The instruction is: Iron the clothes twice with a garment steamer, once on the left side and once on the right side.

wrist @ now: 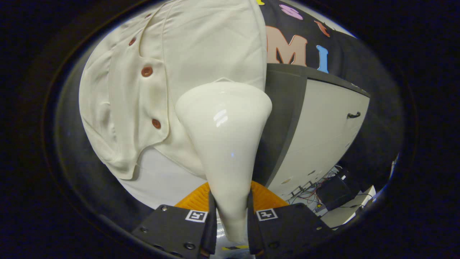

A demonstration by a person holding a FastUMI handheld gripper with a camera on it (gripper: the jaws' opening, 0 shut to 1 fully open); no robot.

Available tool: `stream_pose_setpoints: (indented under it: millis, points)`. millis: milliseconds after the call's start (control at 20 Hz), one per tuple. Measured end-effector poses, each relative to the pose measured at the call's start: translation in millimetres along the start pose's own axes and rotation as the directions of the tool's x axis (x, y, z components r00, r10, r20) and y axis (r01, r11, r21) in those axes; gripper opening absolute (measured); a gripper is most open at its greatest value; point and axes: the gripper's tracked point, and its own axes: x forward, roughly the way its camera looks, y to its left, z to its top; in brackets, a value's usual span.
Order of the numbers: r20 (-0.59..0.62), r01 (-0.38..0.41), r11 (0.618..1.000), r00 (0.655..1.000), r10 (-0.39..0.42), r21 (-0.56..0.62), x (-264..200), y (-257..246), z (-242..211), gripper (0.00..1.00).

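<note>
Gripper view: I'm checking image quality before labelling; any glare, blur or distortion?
Gripper view: glare streaks on the glossy steamer held between the tongs; fisheye bends the cabinet edges; the shirt and its buttons look sharp and evenly lit.

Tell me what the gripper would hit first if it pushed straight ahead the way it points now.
The gripper is shut on the garment steamer, whose wide head leads. Straight ahead, that head would meet the cream shirt first, right of its brown buttons. It looks close to the cloth or already touching; depth is unclear.
</note>
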Motion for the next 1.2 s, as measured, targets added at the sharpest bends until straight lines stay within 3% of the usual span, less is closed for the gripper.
stream_pose_setpoints:
  millis: [350,550,950,1200]
  points:
    - [-0.031,0.067,0.996,0.997,-0.065,0.057,-0.8,-6.0,-35.8,0.35]
    - [-0.079,0.067,0.997,0.995,-0.065,0.026,-14.7,-3.5,-57.5,0.35]
    - [-0.091,0.014,0.999,0.996,-0.012,0.03,-58.0,9.3,-88.4,0.35]
    - [-0.084,-0.041,0.999,0.996,0.04,-0.003,-108.3,14.1,-101.7,0.35]
